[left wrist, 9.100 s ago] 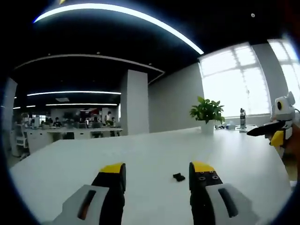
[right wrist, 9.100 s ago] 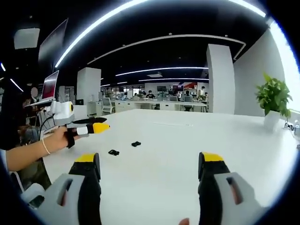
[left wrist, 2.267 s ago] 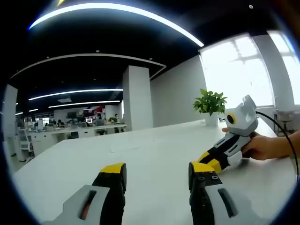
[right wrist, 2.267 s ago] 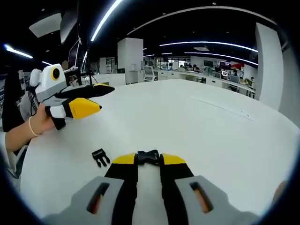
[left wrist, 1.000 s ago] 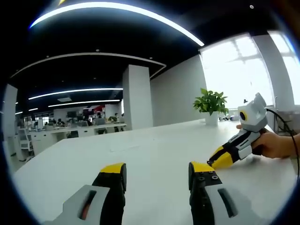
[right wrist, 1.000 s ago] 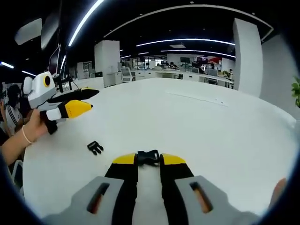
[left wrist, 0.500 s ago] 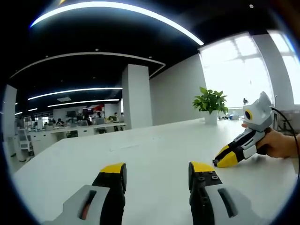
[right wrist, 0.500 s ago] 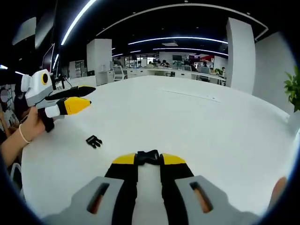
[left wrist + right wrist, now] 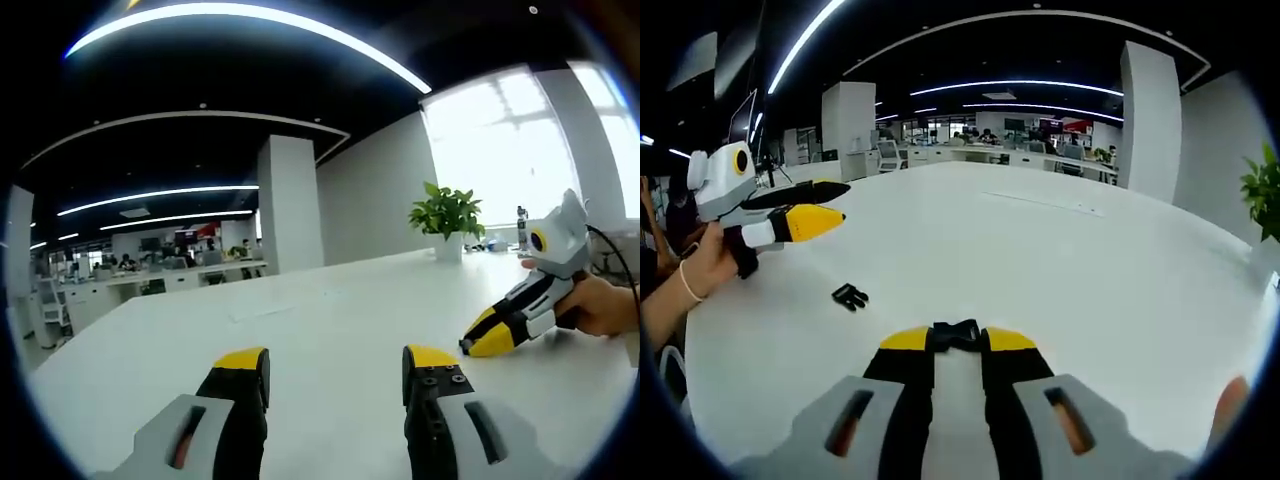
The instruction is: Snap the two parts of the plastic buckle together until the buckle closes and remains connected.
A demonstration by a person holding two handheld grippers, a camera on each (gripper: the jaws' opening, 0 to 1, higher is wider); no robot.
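Buckle halves are apart: one small black plastic buckle part (image 9: 956,336) sits clamped between the yellow tips of the right gripper (image 9: 956,340), held just above the white tabletop (image 9: 1060,270); which half it is I cannot tell for sure. The other small black plastic buckle piece (image 9: 849,296) lies loose on the table at about ten o'clock from those jaws, near but clearly apart from them. Its long axis seems to run roughly across the right gripper view, tilted a little down to the right, though it is too small to read the prongs.

Beyond that loose piece, at about ten o'clock again, the left gripper (image 9: 825,205) is held in a hand (image 9: 702,268) with its jaws apart and nothing between them. In the left gripper view the same jaws (image 9: 335,365) stand open over bare table, and the right gripper (image 9: 490,338) lies at about three o'clock.

The left gripper looks the nearer one to the loose piece, so the coming move likely turns on it dropping toward that piece, gripping it across its narrow side
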